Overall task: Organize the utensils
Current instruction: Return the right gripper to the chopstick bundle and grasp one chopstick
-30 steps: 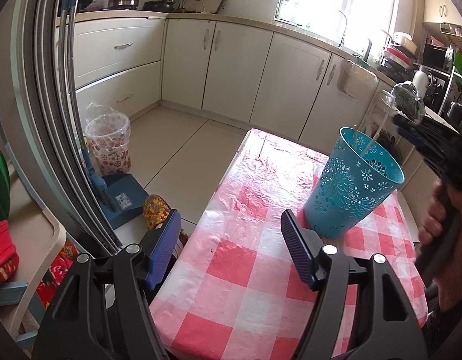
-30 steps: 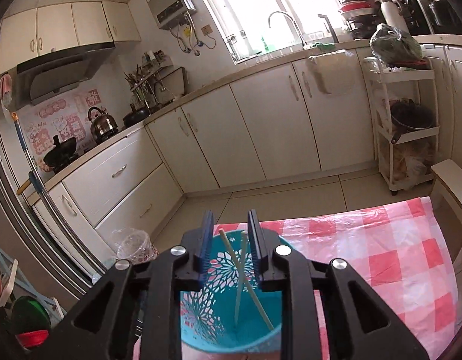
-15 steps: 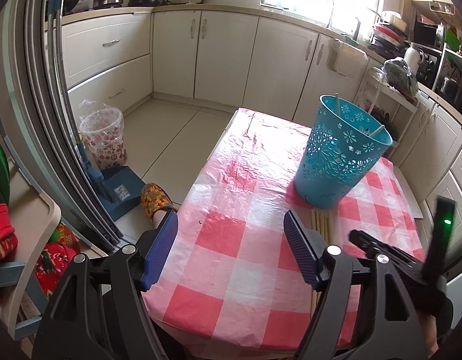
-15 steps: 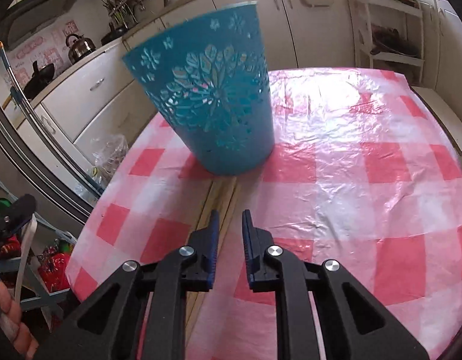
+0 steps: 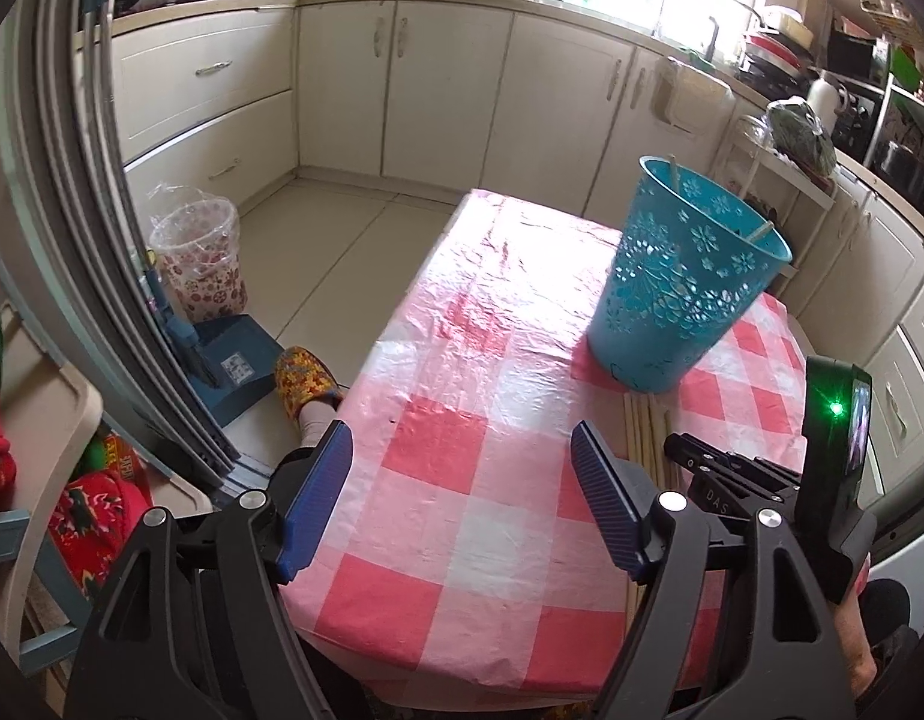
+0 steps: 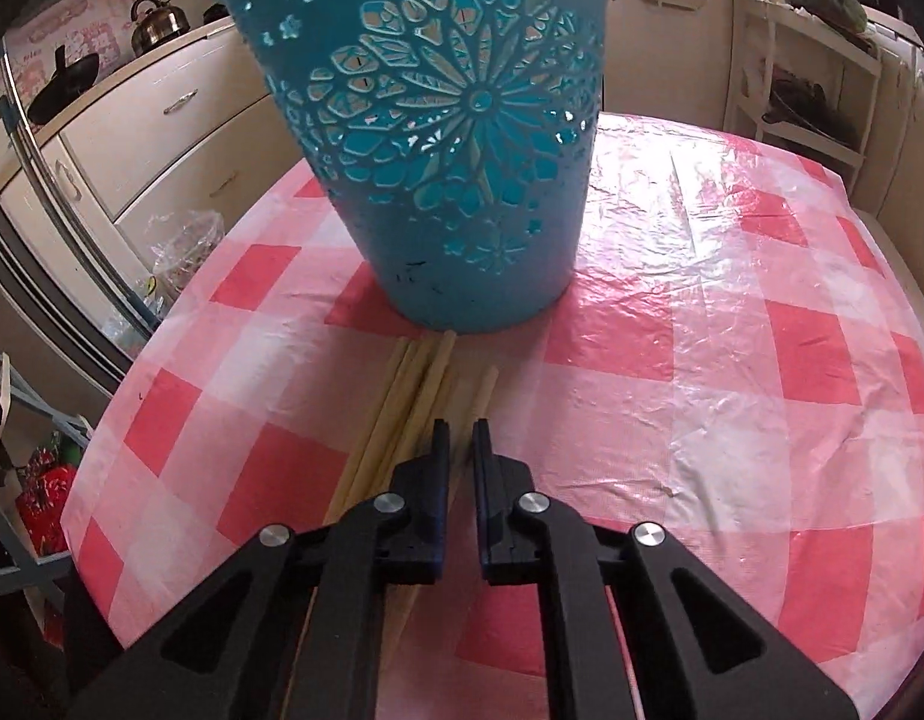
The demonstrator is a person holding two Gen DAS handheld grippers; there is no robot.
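Now, step: picking up chopsticks [image 6: 414, 402] for the blue basket [image 6: 462, 138]
Chopsticks: flat on the desk [image 6: 732, 360], tips at the basket's base, long axis running back under the right hand-held gripper [image 6: 460, 438]
Right hand-held gripper: nearer, directly above the bundle, jaws narrowly apart, empty
Left hand-held gripper [image 5: 459, 507]: wide apart, off to the side

Black plastic frames on both grippers, with triangular cut-outs and round silver screws at the joints. Left gripper [image 5: 462, 504]: two flat blue ribbed pads [image 5: 318, 498]. Right gripper [image 6: 460, 450]: dark blue pads [image 6: 441, 456] on black fingers, white "DAS" lettering on the body [image 5: 717, 492], an upright black block with a green light [image 5: 834, 408]
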